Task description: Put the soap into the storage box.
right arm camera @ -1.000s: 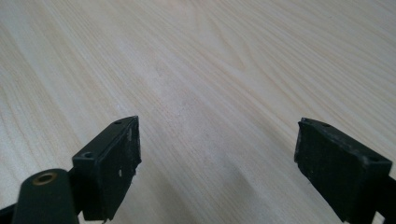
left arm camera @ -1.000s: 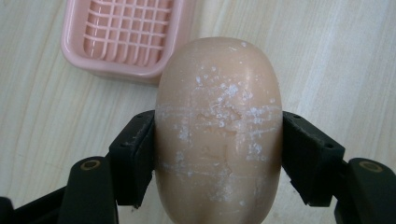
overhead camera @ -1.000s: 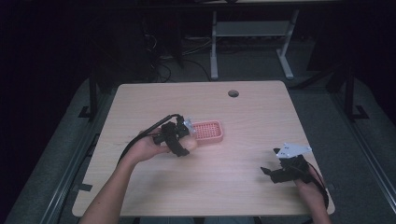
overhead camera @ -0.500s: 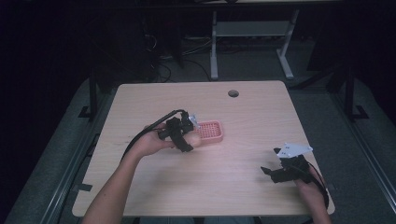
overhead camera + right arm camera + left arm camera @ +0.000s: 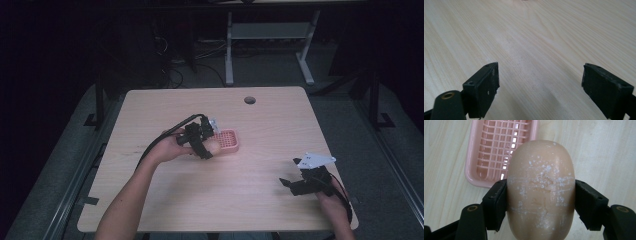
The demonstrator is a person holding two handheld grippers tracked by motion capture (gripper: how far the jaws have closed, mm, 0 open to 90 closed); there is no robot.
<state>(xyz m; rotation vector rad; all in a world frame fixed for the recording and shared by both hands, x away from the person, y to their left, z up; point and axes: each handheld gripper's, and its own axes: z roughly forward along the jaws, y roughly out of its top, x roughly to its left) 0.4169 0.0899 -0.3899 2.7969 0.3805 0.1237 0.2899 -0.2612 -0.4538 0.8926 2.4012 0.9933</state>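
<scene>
Two black jaws of the left gripper (image 5: 540,202) are clamped on the flanks of a smooth, oval, peach-coloured bar of soap (image 5: 541,190) flecked with white residue, holding it above the pale wooden table (image 5: 260,125). Seen along that gripper, a pink plastic soap dish with a slotted grid floor (image 5: 499,150) lies at about eleven o'clock from the bar, partly hidden behind it. In the high view the soap (image 5: 213,147) sits just at the dish's (image 5: 229,141) nine o'clock edge.

The step in hand looks like setting the bar into the dish. To do it well, carry the soap toward eleven o'clock until it is centred over the grid, line its long axis up with the dish's length, lower it until it rests on the slats, and only then let the jaws part. Soap is slippery, so a steady, level grip matters; squeezing harder may squirt it out.

The right gripper (image 5: 306,181) rests near the table's five o'clock corner, its jaws spread wide with nothing between them.
</scene>
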